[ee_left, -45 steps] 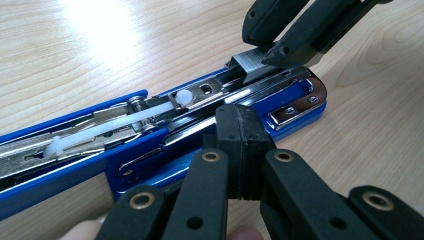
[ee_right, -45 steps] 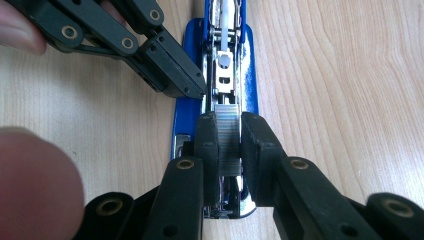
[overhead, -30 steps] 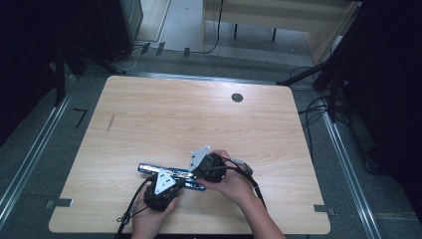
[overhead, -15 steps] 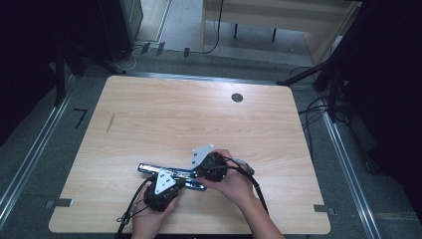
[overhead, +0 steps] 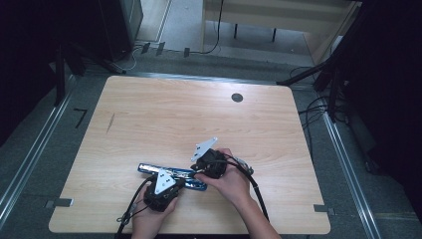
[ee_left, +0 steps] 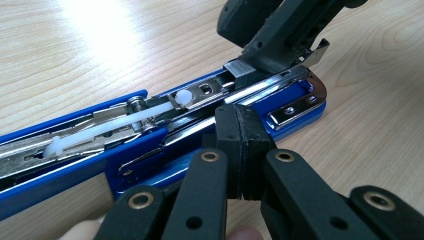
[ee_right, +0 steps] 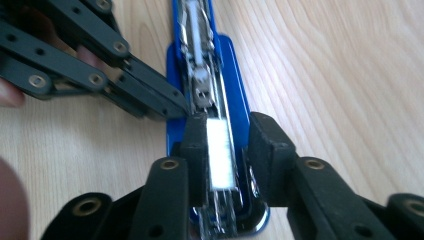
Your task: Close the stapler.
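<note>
1. Lying flat near the table's (overhead: pixel 149 114) front edge: a blue stapler (overhead: pixel 149 168), opened out, long axis running left-right in the high view, metal staple channel facing up.
2. Left gripper (overhead: pixel 161 191) sits at the stapler's near side, held by the left hand (overhead: pixel 149 219). In the left gripper view its jaws are closed together with no gap, pad tips pressed against the blue side of the stapler (ee_left: pixel 150 160); nothing visible between them.
3. White plastic pusher rod (ee_left: pixel 105 127) lies in the channel, left of the pads.
4. Right gripper (overhead: pixel 209 164) is over the stapler's right end, held by the right hand (overhead: pixel 231 181). Jaws part-spread and straddling the magazine; a bright strip of staples (ee_right: pixel 220 152) lies between them. Can't tell whether the pads are actually squeezing it.
5. Grippers are just beside each other, tips nearly meeting at the stapler (ee_right: pixel 232 100).
</note>
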Motion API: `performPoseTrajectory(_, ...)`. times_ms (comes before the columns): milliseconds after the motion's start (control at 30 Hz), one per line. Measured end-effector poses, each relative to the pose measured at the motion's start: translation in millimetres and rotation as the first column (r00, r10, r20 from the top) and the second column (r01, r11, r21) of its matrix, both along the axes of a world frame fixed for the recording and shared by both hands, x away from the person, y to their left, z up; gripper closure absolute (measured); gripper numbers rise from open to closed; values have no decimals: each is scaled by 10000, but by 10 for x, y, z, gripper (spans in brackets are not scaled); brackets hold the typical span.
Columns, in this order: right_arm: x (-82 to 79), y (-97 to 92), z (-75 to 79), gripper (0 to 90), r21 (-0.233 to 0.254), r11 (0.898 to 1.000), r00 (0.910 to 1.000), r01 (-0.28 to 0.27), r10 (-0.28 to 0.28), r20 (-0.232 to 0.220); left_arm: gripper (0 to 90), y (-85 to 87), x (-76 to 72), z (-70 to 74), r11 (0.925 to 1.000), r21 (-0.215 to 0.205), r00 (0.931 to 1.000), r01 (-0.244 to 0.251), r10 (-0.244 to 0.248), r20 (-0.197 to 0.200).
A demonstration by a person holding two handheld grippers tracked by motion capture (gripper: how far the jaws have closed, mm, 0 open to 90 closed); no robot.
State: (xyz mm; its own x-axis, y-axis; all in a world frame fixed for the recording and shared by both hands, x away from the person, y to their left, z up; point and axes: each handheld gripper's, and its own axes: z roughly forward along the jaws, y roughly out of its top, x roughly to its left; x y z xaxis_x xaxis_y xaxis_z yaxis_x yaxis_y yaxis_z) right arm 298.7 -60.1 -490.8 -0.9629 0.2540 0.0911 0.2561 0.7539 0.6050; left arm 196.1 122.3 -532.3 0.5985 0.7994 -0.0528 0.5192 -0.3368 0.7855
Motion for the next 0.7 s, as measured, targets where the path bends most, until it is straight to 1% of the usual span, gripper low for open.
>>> performPoseTrajectory(67, 32, -35, -17, 694, 119, 9999, 9988, 102, -96, -473, 899, 0, 0, -1, 10000, 0, 10000, -1, 1, 14)
performPoseTrajectory(100, 51, -57, -24, 697, 176, 9997, 9978, 190, -178, -639, 899, 0, 0, 0, 10000, 16, 10000, 9, -9, 17)
performPoseTrajectory(133, 45, -71, -22, 707, 151, 9995, 9958, 270, -256, -880, 899, 0, 0, -1, 10000, 22, 10000, 6, -6, 24)
performPoseTrajectory(200, 48, -81, -24, 734, 259, 9996, 9968, 104, -83, -793, 899, -1, 0, -1, 10000, 12, 10000, 8, -8, 21)
performPoseTrajectory(233, 32, -85, -12, 754, 187, 9998, 9970, 31, -17, -774, 899, -1, 0, -1, 10000, 11, 10000, 9, -9, 20)
performPoseTrajectory(300, 15, -81, -4, 789, 170, 9998, 9988, -126, 134, -471, 899, -1, -1, 0, 10000, 18, 10000, 11, -11, 25)
performPoseTrajectory(433, -2, -76, 4, 793, 76, 9993, 9991, -376, 377, -206, 899, -1, 0, 0, 10000, 19, 10000, 5, -6, 25)
performPoseTrajectory(633, -23, -105, 37, 796, -71, 9987, 9986, -511, 511, -122, 899, 1, 1, 0, 10000, 8, 10000, 15, -15, 21)
performPoseTrajectory(700, -23, -113, 45, 796, -59, 9984, 9984, -567, 567, -13, 899, -1, 0, -1, 10000, 1, 10000, 5, -5, 16)
